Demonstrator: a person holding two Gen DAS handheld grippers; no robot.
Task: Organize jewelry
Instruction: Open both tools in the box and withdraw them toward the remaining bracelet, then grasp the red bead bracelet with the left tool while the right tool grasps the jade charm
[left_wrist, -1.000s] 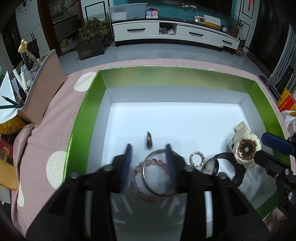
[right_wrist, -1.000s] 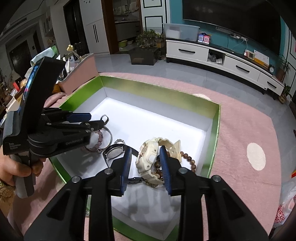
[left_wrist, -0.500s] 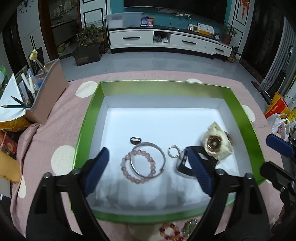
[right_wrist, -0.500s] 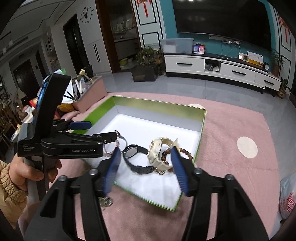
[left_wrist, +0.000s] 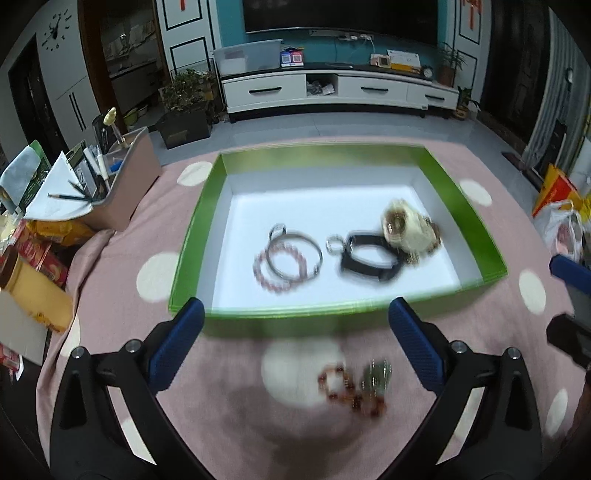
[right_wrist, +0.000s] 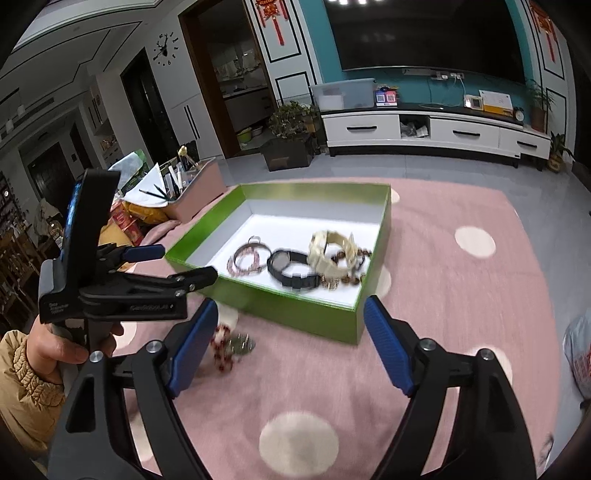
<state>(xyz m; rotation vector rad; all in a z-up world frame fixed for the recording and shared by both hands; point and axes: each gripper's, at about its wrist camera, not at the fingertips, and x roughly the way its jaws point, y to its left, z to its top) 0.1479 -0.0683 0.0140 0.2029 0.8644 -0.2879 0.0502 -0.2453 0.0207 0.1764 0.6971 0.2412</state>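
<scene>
At far left a tan storage bin of pens and papers sits on the pink dotted cloth covering the table. The left hand-held gripper hovers over the cloth just short of the green box, its blue-padded fingers spread wide with nothing between them. Inside the white-floored box, from left: a small ring touching a silver bangle, which overlaps a pink bead bracelet; then a little sparkly ring just beside a black watch; then a cream watch lying against brown beads – blurred, so details are unclear. Outside the box, on the cloth near its front wall, lie a red bead bracelet and a greenish piece, both smeared by motion. The right hand-held gripper – seen from its own camera – is also wide open and empty above the cloth, the box ahead of it.
</scene>
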